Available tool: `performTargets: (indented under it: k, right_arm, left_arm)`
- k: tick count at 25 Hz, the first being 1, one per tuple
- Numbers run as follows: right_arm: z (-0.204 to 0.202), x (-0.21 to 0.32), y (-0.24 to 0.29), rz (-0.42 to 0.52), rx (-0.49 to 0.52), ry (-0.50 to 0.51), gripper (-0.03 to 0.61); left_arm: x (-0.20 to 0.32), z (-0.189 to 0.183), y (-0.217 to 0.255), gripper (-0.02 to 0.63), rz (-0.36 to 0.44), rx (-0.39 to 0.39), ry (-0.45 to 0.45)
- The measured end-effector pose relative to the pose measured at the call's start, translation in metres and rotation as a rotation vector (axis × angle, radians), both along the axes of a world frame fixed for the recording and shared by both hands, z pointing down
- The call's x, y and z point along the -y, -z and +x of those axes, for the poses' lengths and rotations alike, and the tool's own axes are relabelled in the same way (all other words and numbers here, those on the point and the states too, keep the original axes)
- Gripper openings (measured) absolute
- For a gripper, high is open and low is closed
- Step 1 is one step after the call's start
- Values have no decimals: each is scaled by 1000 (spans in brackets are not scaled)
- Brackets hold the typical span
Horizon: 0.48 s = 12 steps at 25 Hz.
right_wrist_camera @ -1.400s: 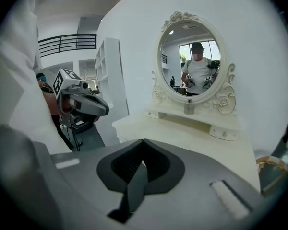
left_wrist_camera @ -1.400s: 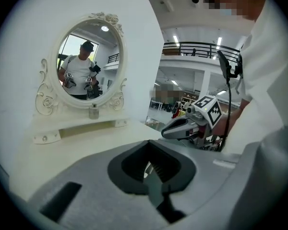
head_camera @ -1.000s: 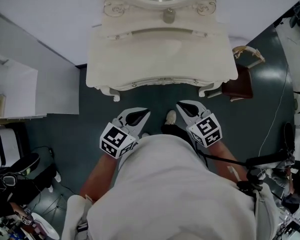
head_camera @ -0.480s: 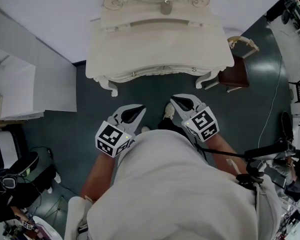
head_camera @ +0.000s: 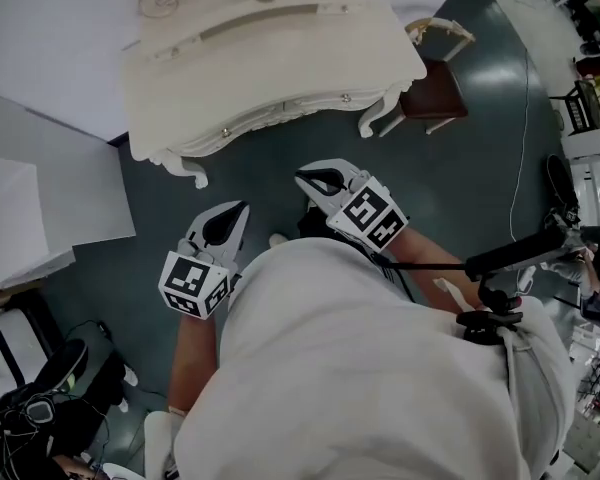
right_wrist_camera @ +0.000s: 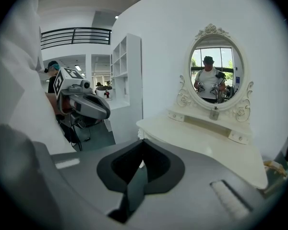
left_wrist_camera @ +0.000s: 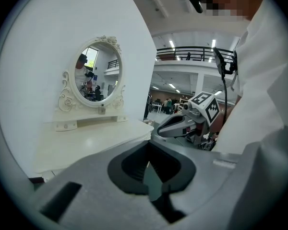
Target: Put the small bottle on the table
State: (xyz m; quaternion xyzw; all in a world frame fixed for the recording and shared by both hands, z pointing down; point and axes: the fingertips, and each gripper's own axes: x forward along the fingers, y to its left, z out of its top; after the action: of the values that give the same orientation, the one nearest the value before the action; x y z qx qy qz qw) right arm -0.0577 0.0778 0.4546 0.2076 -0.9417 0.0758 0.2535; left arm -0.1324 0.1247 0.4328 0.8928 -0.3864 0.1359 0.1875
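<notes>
By the cream dressing table (head_camera: 280,58), left gripper (head_camera: 237,213) and right gripper (head_camera: 304,177) are closed

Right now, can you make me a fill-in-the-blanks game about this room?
1. The left gripper and the right gripper both have their fingers ____.
2. The mirror above the table is ____ in shape.
3. The chair stands on the table's ____ side.
Missing words: shut; oval; right.
</notes>
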Motion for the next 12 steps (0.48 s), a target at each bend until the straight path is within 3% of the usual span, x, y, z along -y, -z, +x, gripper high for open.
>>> performTargets:
  k: [12]
  right_arm:
    - [-5, 0, 3, 8, -10, 13, 0]
  left_arm:
    - [1, -1, 0, 3, -4, 1, -5]
